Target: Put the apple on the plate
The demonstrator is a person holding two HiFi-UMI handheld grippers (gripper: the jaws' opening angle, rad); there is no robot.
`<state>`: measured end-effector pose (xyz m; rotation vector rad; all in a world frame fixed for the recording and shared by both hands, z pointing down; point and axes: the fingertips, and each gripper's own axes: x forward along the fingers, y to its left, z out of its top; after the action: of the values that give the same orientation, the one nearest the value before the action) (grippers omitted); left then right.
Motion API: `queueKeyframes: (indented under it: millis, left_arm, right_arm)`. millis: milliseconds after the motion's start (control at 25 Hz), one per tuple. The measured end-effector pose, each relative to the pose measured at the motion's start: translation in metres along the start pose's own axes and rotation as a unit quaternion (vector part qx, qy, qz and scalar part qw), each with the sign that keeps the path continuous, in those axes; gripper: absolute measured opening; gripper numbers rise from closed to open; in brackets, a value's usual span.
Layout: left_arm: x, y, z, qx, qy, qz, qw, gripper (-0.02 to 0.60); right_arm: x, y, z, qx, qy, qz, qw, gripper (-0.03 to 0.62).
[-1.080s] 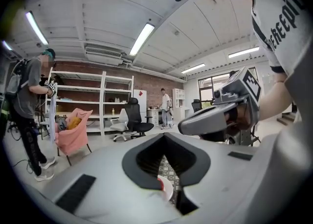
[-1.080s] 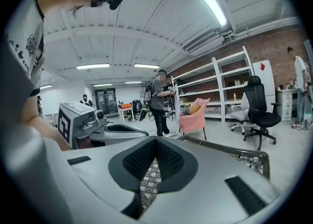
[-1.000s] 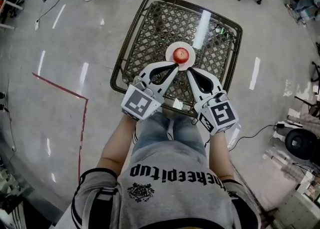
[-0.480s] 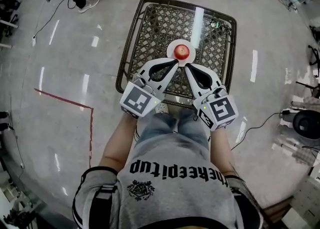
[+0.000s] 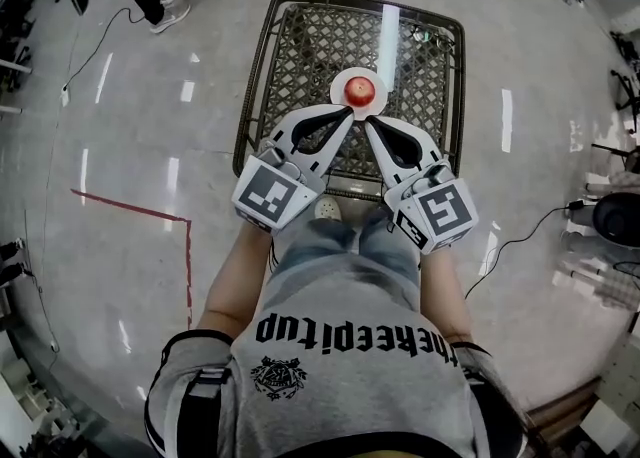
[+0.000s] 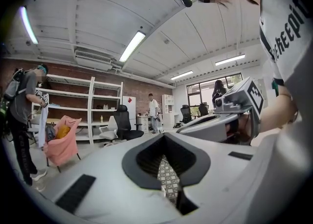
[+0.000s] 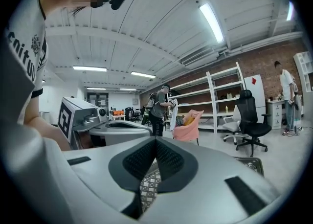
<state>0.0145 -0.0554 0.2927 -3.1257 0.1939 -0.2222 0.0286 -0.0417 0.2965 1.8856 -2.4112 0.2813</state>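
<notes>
The apple (image 5: pixel 359 90) was found resting on the white plate (image 5: pixel 340 78), which stood on the metal lattice table (image 5: pixel 300 46), right of centre and somewhat towards its near side. The left gripper (image 5: pixel 349 111) and the right gripper (image 5: pixel 368 120) were both held over the near part of the table, their tips converging just short of the plate's near rim, neither touching the apple. In the left gripper view, the left gripper (image 6: pixel 164 139) had its jaws together at the tips with nothing between them (only the table's lattice showed through the gap behind the pads). The right gripper view showed the same for the right gripper (image 7: pixel 155 142): jaws met at the tips, empty, lattice visible below. Compared with one second earlier, the apple had stayed on the plate and both pairs of jaws had remained closed. The grippers appeared somewhat larger in the head view, consistent with having been raised, and still pointed at the plate from the near side. The table and plate sat further up the picture than before. A light shoe (image 5: pixel 327 208), hidden behind the grippers in the earlier frames, now showed on the floor between the two marker cubes, just inside the table's near edge. The red line (image 5: pixel 130 208) on the floor remained at left.
</notes>
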Motion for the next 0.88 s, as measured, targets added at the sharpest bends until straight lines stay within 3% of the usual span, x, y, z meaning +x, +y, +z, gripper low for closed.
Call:
queueKeyframes:
  millis: [880]
  left_arm:
    - [-0.019,-0.010,0.005,-0.005,-0.008,-0.003,0.9999,0.008]
  right_arm:
    - [-0.006,0.020,0.009,-0.022,-0.007,0.004,1.000,0.002]
